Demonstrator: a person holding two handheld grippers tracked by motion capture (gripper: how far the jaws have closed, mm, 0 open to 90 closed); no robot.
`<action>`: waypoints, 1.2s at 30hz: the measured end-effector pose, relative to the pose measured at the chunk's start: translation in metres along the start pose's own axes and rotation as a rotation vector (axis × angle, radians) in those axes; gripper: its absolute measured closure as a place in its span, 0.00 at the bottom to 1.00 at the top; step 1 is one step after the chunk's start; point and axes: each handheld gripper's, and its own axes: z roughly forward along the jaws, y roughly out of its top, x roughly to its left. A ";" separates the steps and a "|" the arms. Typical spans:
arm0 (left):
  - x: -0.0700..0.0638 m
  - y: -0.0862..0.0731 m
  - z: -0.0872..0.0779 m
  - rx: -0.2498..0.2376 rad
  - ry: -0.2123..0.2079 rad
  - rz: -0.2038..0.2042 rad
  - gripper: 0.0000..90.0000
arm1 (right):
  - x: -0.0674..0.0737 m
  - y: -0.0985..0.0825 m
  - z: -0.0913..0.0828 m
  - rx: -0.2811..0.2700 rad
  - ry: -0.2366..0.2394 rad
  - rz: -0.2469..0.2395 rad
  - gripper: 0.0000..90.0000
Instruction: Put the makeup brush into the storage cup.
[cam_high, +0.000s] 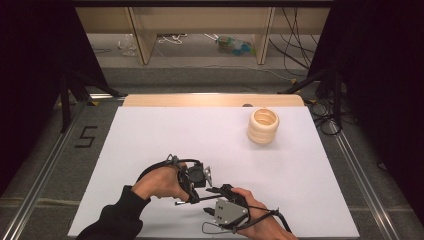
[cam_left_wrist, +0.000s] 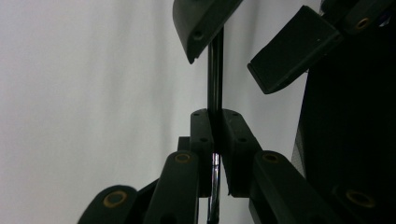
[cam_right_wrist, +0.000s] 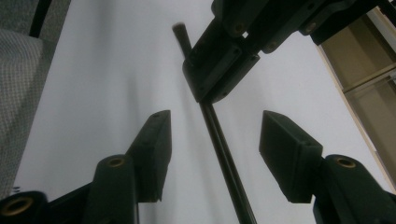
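White tabletop (cam_high: 165, 130) up high, both hands low near the front edge, cream ribbed ring stack (cam_high: 263, 126) well apart at far right | left gripper view: left gripper (cam_left_wrist: 215, 140) pinched tight on a thin metal rod (cam_left_wrist: 215, 74) | right gripper view: right gripper (cam_right_wrist: 215, 135) jaws wide apart, rod running between them untouched

A person in a dark long sleeve (cam_high: 112, 220) on the left arm holds two black grippers, the left gripper (cam_left_wrist: 215, 154) with brass-coloured pivot pins, the right gripper (cam_right_wrist: 215, 156) topped by a grey three-cornered plate (cam_high: 227, 210) and trailing a black cable (cam_high: 272, 217)
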 end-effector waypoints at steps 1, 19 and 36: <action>0.000 0.000 0.000 0.000 0.001 0.002 0.93 | 0.000 0.000 0.000 0.003 -0.004 -0.008 0.52; -0.003 0.002 0.001 0.000 -0.009 -0.016 0.93 | 0.002 0.003 0.004 0.090 -0.052 -0.140 0.66; -0.007 0.004 -0.001 0.001 -0.004 -0.002 0.93 | 0.006 0.007 0.008 0.114 -0.064 -0.237 0.76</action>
